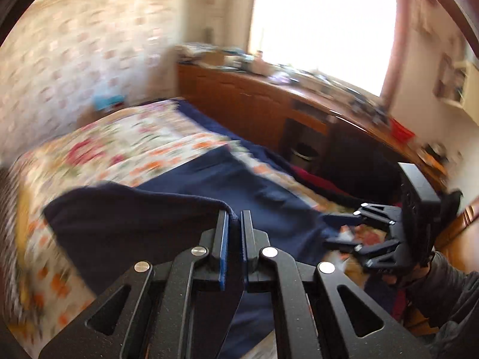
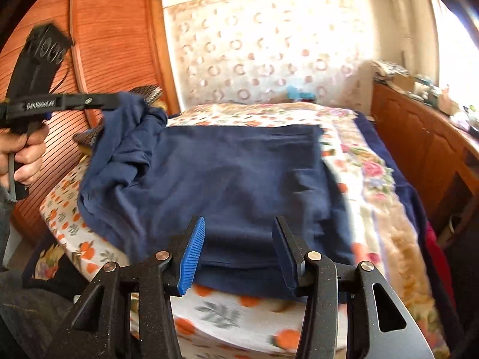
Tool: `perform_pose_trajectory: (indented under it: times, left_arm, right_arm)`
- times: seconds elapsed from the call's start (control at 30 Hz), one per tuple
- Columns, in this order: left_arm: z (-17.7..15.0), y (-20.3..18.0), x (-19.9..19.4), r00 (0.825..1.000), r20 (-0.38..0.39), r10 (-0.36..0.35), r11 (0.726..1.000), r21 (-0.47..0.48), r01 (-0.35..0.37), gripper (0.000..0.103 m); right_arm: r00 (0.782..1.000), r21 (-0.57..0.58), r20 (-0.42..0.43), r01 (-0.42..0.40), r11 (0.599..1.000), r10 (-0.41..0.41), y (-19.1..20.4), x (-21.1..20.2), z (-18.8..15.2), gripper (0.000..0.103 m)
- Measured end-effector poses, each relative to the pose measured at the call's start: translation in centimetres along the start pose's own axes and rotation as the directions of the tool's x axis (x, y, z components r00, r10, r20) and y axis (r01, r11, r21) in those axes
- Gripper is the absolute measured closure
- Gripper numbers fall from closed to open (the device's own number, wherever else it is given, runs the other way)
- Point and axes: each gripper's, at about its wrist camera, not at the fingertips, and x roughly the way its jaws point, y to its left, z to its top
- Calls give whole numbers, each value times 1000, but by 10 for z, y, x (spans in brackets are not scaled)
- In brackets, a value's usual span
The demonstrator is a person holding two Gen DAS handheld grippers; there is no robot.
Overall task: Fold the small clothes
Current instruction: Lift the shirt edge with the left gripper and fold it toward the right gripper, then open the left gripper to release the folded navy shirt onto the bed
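Left claw [image 1: 234, 218] clamps the navy garment's [image 2: 239, 179] lifted edge; right claw [image 2: 239, 233] hangs released just above it.

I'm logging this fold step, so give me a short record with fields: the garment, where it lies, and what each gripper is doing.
garment: navy blue garment
surface: bed with floral cover
left gripper: shut on one edge of the garment, lifting it off the bed
right gripper: open, pads clear of the cloth, near edge of the garment beyond them
backdrop: wooden wardrobe behind the left gripper
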Motion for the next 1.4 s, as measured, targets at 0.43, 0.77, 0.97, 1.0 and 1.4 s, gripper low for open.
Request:
perform_pose_trajectory:
  times: [0.43,0.77,0.97,1.0,1.4]
  left_arm:
    - [26,-49,35,998,-50,-49,996,65,53,95]
    - [-14,32,-6,991,-32,130,991,0,-130,51]
    - [-56,81,-5,973,-112,203,976,-62,-211,49]
    - [-63,86,-5,971,-120,205,974,-72,-215,38]
    - [-116,120,-32,970,-119,213,957,-174,-232,27]
  right_arm:
    - [998,64,35,53,997,-55,-28,-29,-12,54]
    - [1000,47,10,-6,999,6,-16,4,19,54]
    - [998,79,-16,-60,995,62,-9,42,47,54]
    - [997,85,-34,-68,994,71,-9,51,51,54]
    - [962,21,-269,-44,999,48,6,128,79,99]
